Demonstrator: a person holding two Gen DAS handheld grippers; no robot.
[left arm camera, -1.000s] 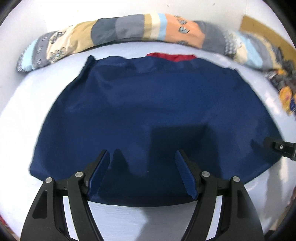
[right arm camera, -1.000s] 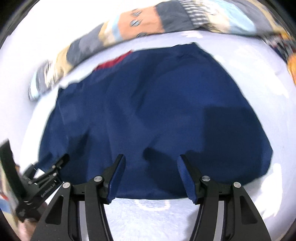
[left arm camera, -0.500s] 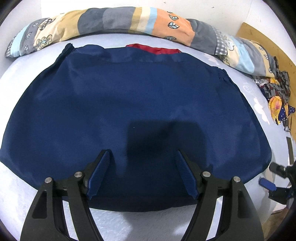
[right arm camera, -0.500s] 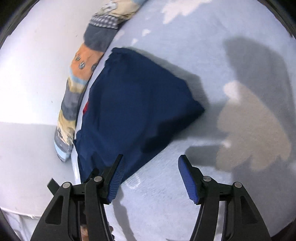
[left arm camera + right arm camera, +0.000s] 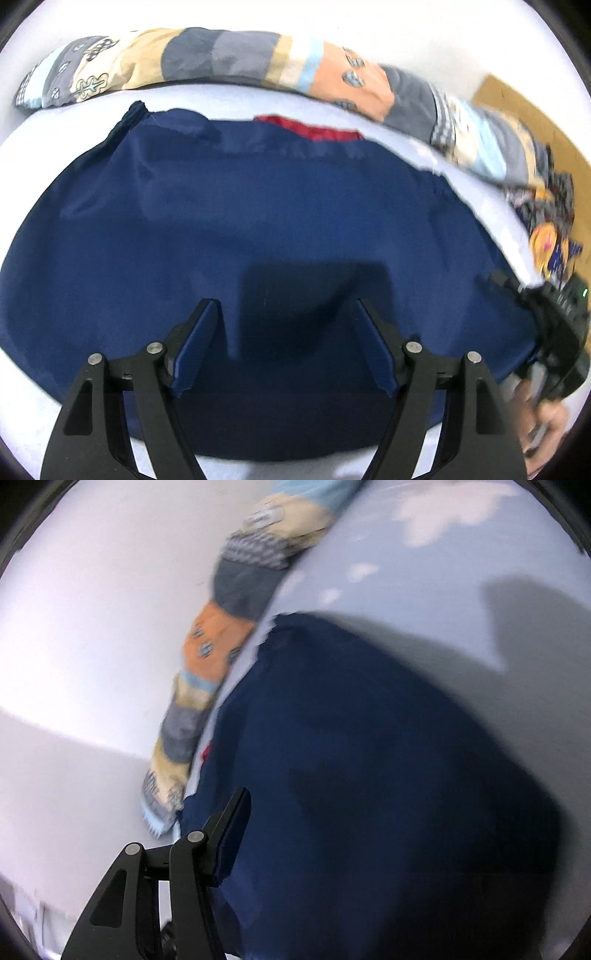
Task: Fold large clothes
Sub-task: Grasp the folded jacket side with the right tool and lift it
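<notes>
I am reading no brand, label or writing anywhere; the only marks are small printed motifs on the bolster [image 5: 229,62], too blurred to make out.

The garment [image 5: 266,229] is lying spread flat on the bed [image 5: 236,99], a smooth, slightly shiny navy cloth with a gathered far edge and a strip of red lining [image 5: 314,129] peeking out beyond that edge. The bolster is a long padded roll of patchwork in grey, tan, orange and pale blue, curving along the far side of the garment, apart from it by a band of pale sheet. The sheet itself is light blue with white cloud shapes [image 5: 443,513].

I am holding my left tool [image 5: 284,343] over the near half of the garment, its blue ribbed pads [image 5: 195,347] spread wide with only flat cloth showing between them; nothing is pinched. Off the garment's right edge I am seeing my right tool [image 5: 554,332] as a black blurred shape with a hand [image 5: 546,424] behind it.

From my right wrist, the garment [image 5: 369,775] is filling the lower right and hiding one finger, so only the other finger [image 5: 229,834] is showing at the cloth's edge. I cannot tell whether this tool is spread or gripping the cloth.
</notes>
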